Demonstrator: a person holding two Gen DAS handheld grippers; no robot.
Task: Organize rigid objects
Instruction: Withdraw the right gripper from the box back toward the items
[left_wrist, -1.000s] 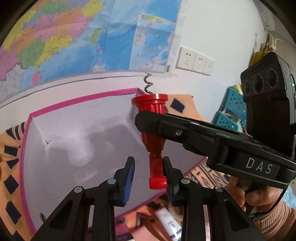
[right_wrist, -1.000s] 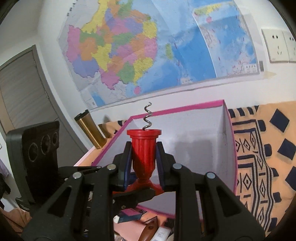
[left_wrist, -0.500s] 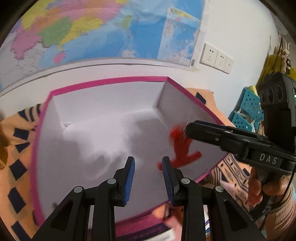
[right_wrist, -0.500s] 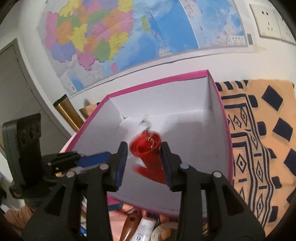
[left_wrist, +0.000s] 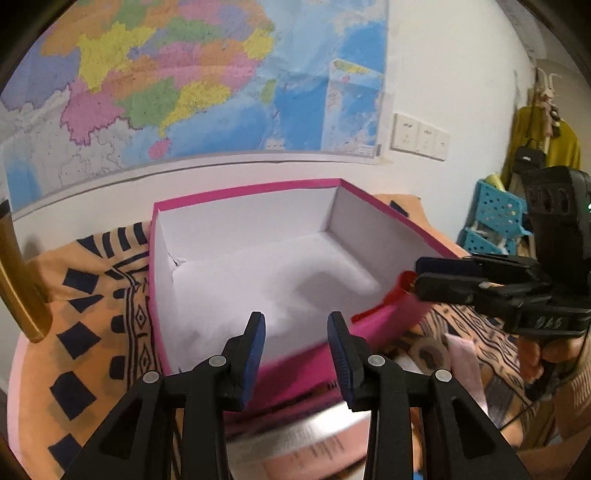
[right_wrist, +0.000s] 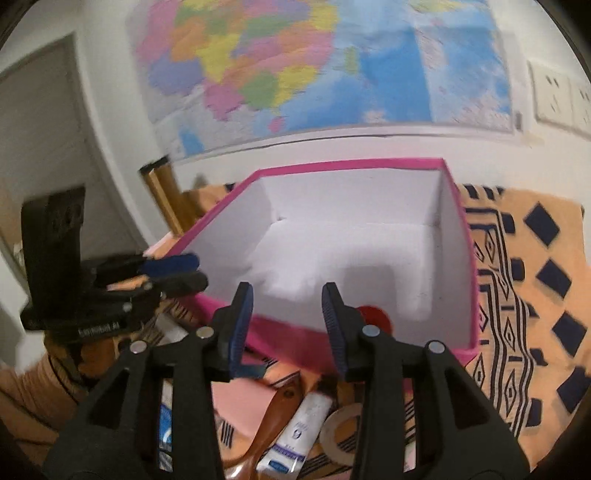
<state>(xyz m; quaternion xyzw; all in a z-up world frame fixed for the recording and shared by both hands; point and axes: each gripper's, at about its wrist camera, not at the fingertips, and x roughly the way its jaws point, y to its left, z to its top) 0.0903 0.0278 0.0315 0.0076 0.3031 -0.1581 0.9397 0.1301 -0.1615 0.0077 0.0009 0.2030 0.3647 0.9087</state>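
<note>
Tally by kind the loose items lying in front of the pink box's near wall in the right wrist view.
Wooden-handled tool: 1
White tube: 1
Tape ring: 1
Pink sheet: 1
Total: 4, plus a mostly hidden blue-printed item.

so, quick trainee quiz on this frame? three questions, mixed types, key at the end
1. True or false: the red corkscrew is inside the pink box.
2. Pick one: what sits between the fingers of the right gripper? A) the corkscrew B) the box rim C) nothing
3. Short answer: what hangs on the wall behind the box?

Key
1. True. It shows just over the near wall, against the white inside.
2. C. Its jaws have just been opening and stand apart, with nothing between them.
3. A coloured map.
</note>
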